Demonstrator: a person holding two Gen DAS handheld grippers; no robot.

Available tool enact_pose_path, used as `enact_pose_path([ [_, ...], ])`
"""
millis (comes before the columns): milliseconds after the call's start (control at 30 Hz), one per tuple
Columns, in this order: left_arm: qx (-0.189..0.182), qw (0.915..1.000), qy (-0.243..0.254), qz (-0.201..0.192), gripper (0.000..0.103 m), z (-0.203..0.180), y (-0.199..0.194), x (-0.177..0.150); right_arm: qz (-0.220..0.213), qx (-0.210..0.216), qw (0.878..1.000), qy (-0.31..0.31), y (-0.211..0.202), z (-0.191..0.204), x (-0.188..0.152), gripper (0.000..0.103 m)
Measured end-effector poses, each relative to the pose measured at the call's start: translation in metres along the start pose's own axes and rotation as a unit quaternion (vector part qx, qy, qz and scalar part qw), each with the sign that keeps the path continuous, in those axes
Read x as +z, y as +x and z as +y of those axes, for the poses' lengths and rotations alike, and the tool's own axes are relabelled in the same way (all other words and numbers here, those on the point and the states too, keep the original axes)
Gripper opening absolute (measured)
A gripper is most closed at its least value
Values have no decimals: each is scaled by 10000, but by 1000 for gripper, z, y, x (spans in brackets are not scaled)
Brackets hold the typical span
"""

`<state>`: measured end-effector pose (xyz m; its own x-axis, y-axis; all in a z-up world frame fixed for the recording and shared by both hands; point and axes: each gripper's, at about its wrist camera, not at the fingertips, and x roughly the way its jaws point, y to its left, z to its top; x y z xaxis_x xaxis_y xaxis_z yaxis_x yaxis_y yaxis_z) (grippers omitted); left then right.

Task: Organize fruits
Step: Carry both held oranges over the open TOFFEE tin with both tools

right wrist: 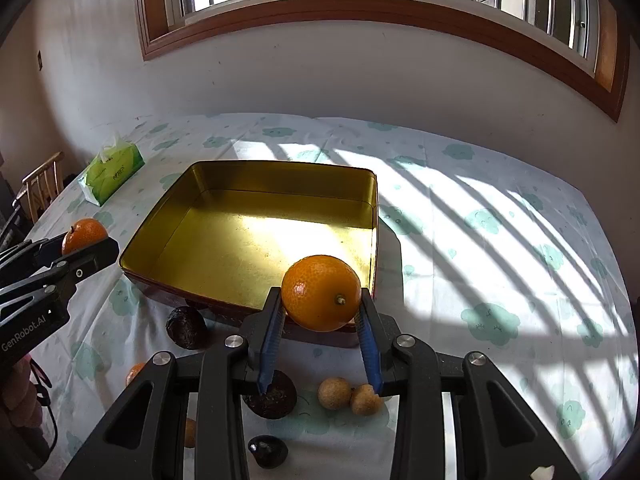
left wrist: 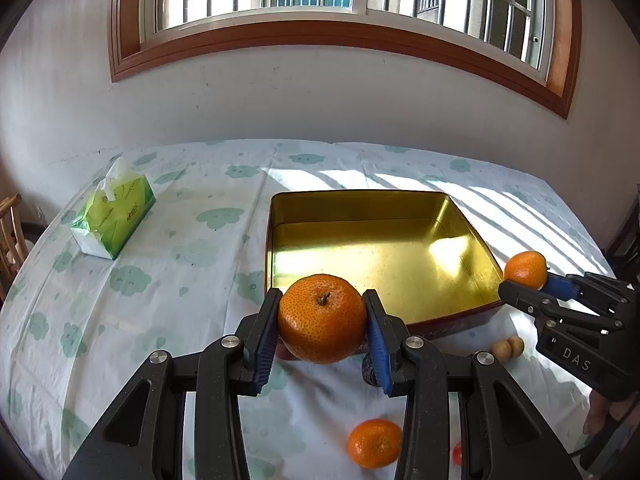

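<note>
My left gripper (left wrist: 322,295) is shut on a large orange (left wrist: 322,318), held above the cloth just in front of the near rim of an empty gold tin box (left wrist: 476,236). In the same view my right gripper (left wrist: 524,277) comes in from the right, shut on a smaller orange (left wrist: 525,269) by the tin's right corner. In the right wrist view that right gripper (right wrist: 320,293) grips its orange (right wrist: 322,292) over the near rim of the tin (right wrist: 374,216), and the left gripper (right wrist: 86,246) holds its orange (right wrist: 84,234) left of the tin.
Loose fruit lies on the cloud-print cloth near me: an orange (left wrist: 374,442), two longans (right wrist: 334,393), dark rough fruits (right wrist: 186,327) (right wrist: 270,396) and another small orange (right wrist: 135,372). A green tissue box (left wrist: 114,216) stands far left. A wooden chair (right wrist: 40,188) is beyond the table's left edge.
</note>
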<state>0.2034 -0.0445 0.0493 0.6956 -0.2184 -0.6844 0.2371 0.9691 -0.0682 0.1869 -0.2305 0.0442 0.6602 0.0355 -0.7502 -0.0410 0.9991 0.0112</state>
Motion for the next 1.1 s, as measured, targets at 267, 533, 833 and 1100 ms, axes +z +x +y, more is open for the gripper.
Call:
enact_pose_path([
  [267,-31,9999,-23,139,41,-1,30,13,96,14,9998,-183,25,4,12,33],
  [533,40,9992,58,398,41,-5,63,11,315,-2,9992,-245,54,4,17,33],
  [833,153,9984,64,549,41,-2,78,8,442,14,9987,-250,66,4,14,33],
  [1100,291,9971,132,687,41,-2,87,4,501,-25,9986,-191,70,3,13,33],
])
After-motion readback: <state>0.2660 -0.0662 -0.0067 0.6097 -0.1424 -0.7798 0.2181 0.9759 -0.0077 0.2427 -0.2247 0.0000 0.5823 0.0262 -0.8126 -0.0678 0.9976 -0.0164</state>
